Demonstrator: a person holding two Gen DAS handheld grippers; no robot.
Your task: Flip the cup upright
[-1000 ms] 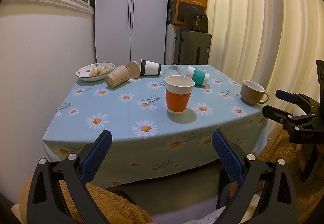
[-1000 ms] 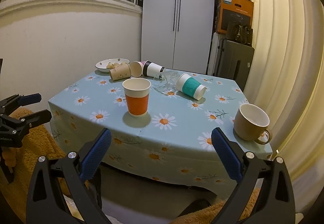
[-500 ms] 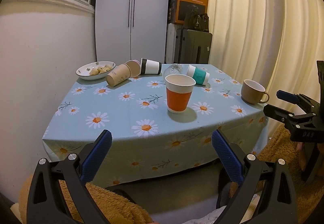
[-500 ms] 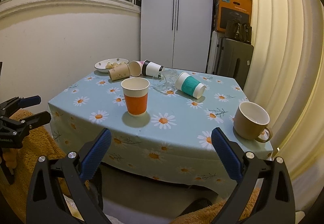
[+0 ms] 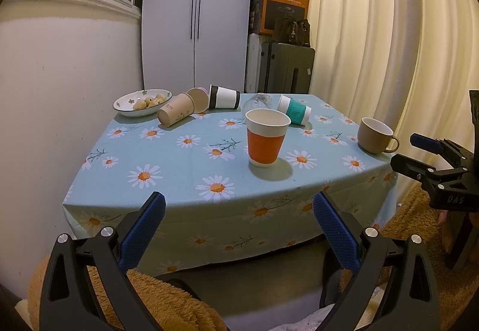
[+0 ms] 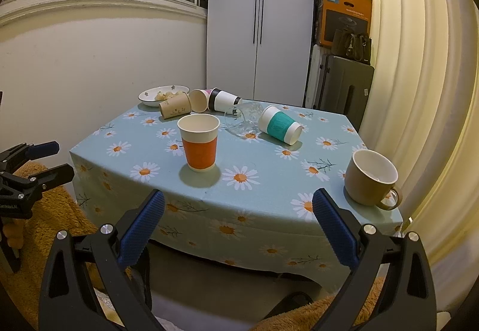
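An orange-sleeved paper cup (image 5: 266,138) (image 6: 200,144) stands upright near the table's front. A teal-sleeved cup (image 5: 292,110) (image 6: 280,125), a clear glass (image 6: 244,118), a black-and-white cup (image 5: 224,97) (image 6: 223,99), a pink-rimmed cup (image 6: 200,100) and a brown paper cup (image 5: 175,113) (image 6: 174,108) lie on their sides further back. My left gripper (image 5: 238,220) is open and empty, short of the table's front edge. My right gripper (image 6: 238,218) is open and empty, also short of the edge.
A tan mug (image 5: 375,136) (image 6: 371,178) stands upright at the table's right corner. A white bowl of food (image 5: 142,102) (image 6: 163,94) sits at the back left. The daisy tablecloth (image 5: 185,157) hangs over the front. Wall at left, curtain at right, suitcase (image 6: 344,91) behind.
Both views have shifted only slightly; the table sits a little higher in frame. The cups have not moved and both grippers stay open.
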